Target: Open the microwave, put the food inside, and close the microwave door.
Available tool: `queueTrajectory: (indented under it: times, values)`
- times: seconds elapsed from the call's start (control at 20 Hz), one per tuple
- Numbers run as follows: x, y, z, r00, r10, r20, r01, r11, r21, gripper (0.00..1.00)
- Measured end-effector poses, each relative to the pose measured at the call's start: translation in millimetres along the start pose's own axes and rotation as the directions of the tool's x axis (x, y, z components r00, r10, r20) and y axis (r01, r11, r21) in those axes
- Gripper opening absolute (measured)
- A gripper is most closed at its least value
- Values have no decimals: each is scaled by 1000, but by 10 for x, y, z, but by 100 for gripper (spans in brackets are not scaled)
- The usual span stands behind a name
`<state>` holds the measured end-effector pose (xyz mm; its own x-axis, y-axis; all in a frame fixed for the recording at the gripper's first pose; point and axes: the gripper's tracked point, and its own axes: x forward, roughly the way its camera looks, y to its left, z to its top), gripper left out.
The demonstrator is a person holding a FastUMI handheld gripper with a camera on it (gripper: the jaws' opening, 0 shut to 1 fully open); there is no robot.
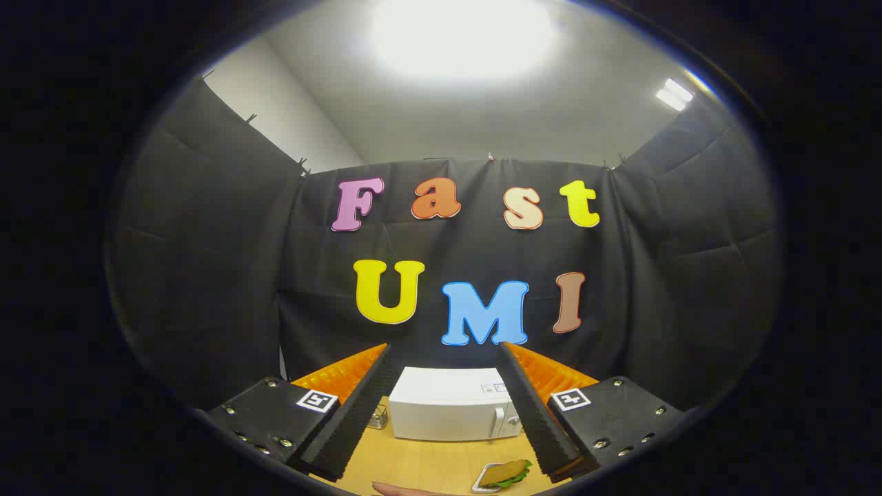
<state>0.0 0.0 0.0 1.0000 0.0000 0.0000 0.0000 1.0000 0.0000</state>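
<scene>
The gripper (444, 406) was spread wide and held nothing. The shut microwave (451, 413) sat beyond it. A sandwich (506, 473) lay on the worktop (427, 465).

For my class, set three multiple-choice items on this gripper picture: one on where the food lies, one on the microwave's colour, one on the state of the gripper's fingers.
1. Where is the sandwich?
A. On top of the microwave
B. On the wooden table, nearer the gripper than the microwave
C. Inside the microwave

2. What colour is the microwave?
A. White
B. Black
C. Red

3. How do the fingers of the gripper stand?
A. Shut on the sandwich
B. Shut on the door handle
C. Open, holding nothing

Answers: 1 B, it lies on a tray in front of the microwave; 2 A, its casing is white; 3 C, the fingers stand wide apart with the microwave seen between them.
</scene>
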Motion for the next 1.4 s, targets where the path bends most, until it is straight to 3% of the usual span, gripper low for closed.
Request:
queueTrajectory:
  times: [0.95,1.4]
  values:
    - [30,73,-23,1000,24,15,-24,1000,13,97]
    - [234,-27,-518,998,52,25,-52,999,14,97]
